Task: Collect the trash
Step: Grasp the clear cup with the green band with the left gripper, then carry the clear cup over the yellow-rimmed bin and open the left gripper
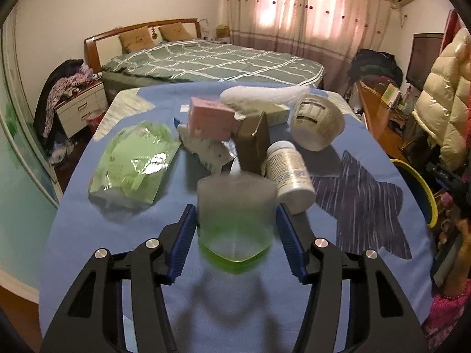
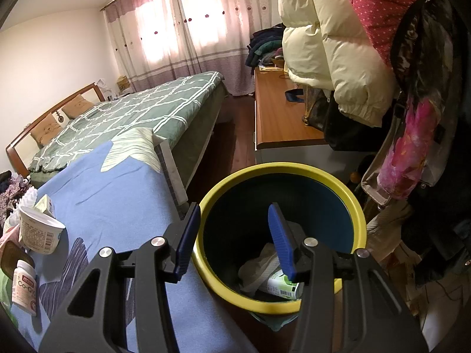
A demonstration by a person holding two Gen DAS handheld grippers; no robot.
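My left gripper (image 1: 235,235) is open, its blue pads either side of a frosted bottle with a green base (image 1: 235,223) lying on the blue tablecloth (image 1: 123,241); small gaps show at both pads. Behind it lie a white pill bottle (image 1: 290,176), a brown carton (image 1: 253,144), a pink box (image 1: 210,117), a green plastic bag (image 1: 132,164) and a paper cup (image 1: 318,125). My right gripper (image 2: 232,235) is open and empty over the yellow-rimmed bin (image 2: 282,309), which holds crumpled paper (image 2: 262,264) and a green-white carton (image 2: 282,286).
The bin stands off the table's right edge (image 1: 418,188). A bed (image 1: 206,61) lies beyond the table. A wooden desk (image 2: 279,111) and hanging coats (image 2: 338,58) are to the right. A nightstand (image 1: 82,108) with clothes is at far left.
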